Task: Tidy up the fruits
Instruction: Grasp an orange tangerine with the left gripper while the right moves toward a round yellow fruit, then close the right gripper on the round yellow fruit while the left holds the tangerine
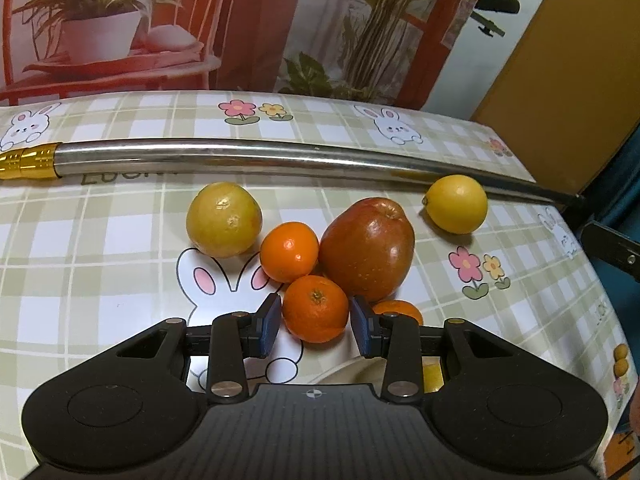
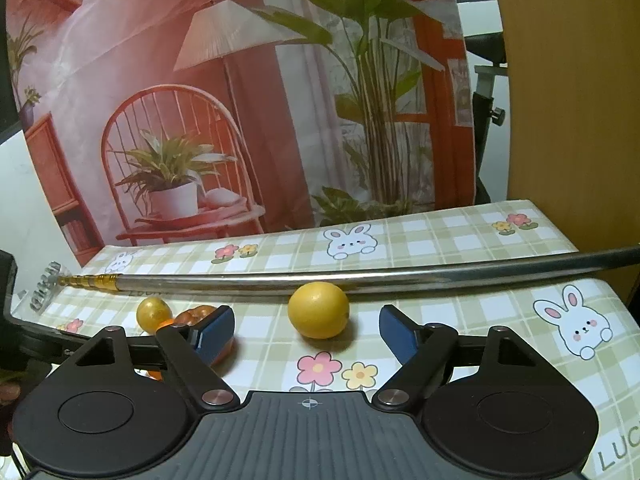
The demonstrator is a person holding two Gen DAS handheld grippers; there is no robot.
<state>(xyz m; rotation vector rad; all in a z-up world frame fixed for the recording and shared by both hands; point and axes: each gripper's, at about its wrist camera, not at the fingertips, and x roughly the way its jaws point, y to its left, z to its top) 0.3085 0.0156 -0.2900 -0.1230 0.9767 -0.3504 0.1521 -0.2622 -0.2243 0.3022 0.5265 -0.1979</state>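
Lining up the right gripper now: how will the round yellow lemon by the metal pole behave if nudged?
The round yellow lemon sits loose on the smooth checked tablecloth, so it will probably roll. The silver metal pole behind may stop it. Its rind looks firm, likely not fragile.

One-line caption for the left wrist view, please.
Left tongs clamp a mandarin beside a red apple on the bunny tablecloth.

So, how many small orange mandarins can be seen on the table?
3. One mandarin sits between the left gripper's fingers, one lies just behind it, and one is partly hidden behind the right finger. More may be hidden.
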